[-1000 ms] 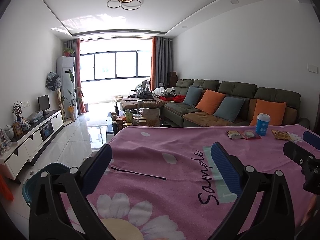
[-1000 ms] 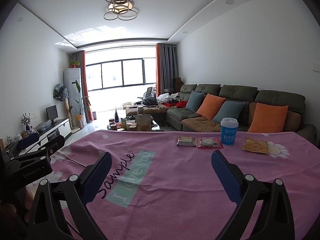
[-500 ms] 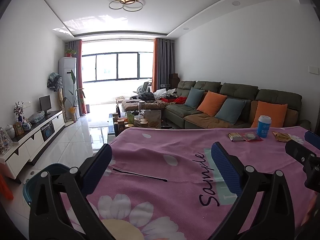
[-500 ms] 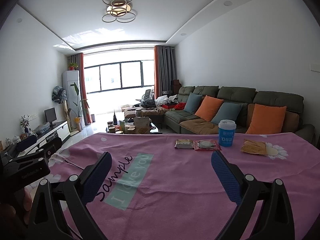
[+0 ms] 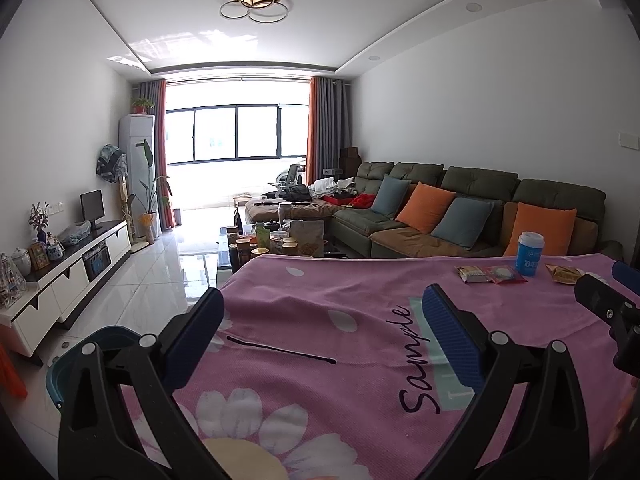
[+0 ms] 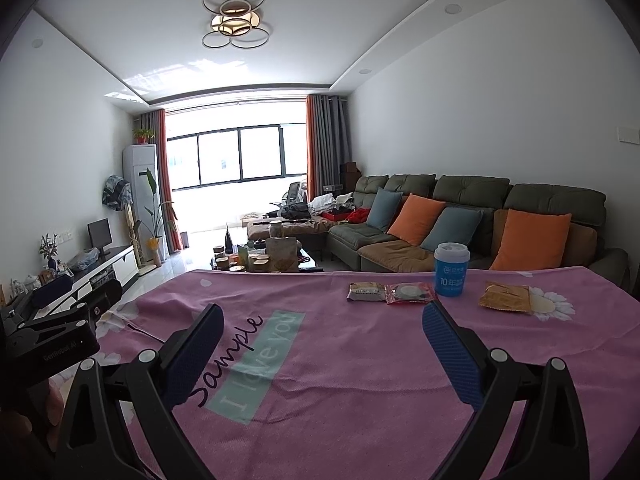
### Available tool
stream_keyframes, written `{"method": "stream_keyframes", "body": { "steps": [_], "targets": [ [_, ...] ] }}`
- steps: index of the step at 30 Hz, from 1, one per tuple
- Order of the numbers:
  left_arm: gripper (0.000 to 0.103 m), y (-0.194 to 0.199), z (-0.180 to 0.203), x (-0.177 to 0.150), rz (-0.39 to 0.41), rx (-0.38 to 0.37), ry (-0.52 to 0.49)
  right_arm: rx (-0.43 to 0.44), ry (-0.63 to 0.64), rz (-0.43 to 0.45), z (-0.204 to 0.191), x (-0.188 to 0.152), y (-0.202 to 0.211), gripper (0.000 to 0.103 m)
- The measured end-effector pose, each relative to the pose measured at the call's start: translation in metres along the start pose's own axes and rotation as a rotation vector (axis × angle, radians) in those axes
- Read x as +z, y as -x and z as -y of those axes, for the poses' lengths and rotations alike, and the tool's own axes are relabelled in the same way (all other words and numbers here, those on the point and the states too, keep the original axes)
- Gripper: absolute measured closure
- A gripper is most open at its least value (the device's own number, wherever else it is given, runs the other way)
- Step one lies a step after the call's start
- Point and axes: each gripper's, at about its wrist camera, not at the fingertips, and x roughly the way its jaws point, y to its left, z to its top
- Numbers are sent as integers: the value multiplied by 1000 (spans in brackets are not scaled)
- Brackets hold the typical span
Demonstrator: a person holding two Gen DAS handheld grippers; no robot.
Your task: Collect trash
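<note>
Crinkly flat wrappers [image 6: 408, 293], cylindrical cup [image 6: 451, 269], woven cloth [image 6: 340, 380]

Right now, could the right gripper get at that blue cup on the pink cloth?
Probably yes. The right gripper is open and empty, and only bare pink cloth lies between it and the blue cup. The red wrapper beside the cup sits close, though.

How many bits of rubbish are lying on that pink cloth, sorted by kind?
Snack wrappers: 3, namely the tan wrapper, the red wrapper and the orange wrapper
Cups: 1, the blue cup
Total: 4
</note>
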Motion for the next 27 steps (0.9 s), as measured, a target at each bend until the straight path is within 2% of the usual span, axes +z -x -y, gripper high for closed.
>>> {"method": "stream_keyframes", "body": {
  "steps": [27],
  "targets": [
    [6,-1,2,-1,1,4,2,-3,3,12,-1,2,0,7]
  ]
}}
